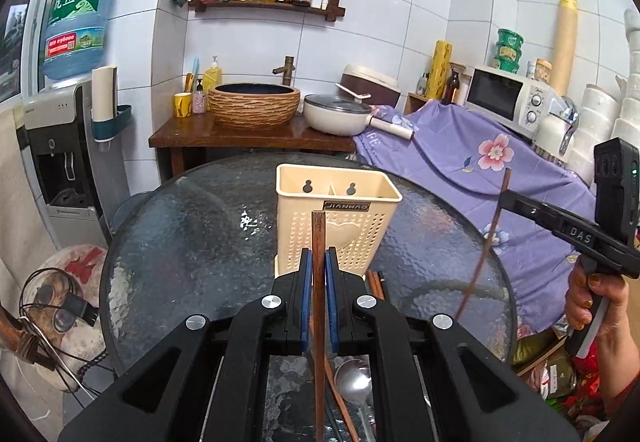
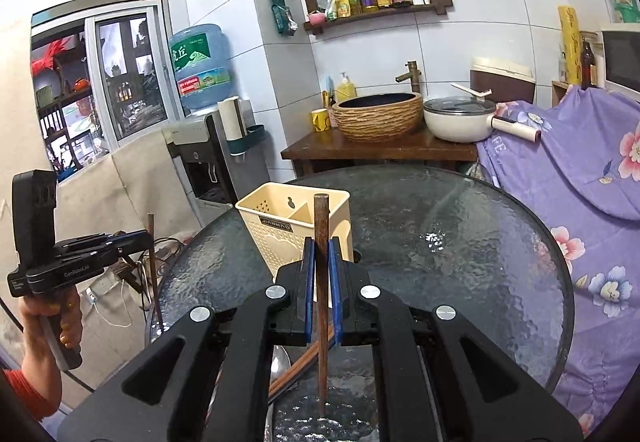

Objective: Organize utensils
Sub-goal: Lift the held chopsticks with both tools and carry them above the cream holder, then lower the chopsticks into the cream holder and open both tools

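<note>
So both grippers have a chopstick each right now. Left gripper (image 1: 319, 262) has its jaws pinched narrow on a dark wooden chopstick (image 1: 319, 282), blue pads (image 1: 306, 274) pressed to either side, stick standing pretty much upright with its square top poking above the jaws and the rest running down below them. Right gripper (image 2: 321, 262) is the same deal: jaws narrow, clamped on a second chopstick (image 2: 321, 282), also close to upright, lower tip hanging just over the glass.

For room: the bench (image 1: 192, 242) is a round dark glass top, and most of it is bare on the far and right sides in the right wrist view. Its near edge sits under both grippers. A purple floral cloth (image 1: 460, 158) drapes over stuff just past the right rim, and a water dispenser (image 2: 208, 158) stands off the left side, so the rim is crowded there.

Containers: the cream utensil holder (image 1: 336, 218) stands upright on the bench just beyond both sets of jaws, perforated walls, a divider splitting it into two compartments. From the right wrist view both compartments look empty as far as I can see in. Loose on the glass near the holder's base: a metal spoon (image 1: 354, 382) and a few more chopsticks (image 2: 304, 362) lying flat below the jaws
</note>
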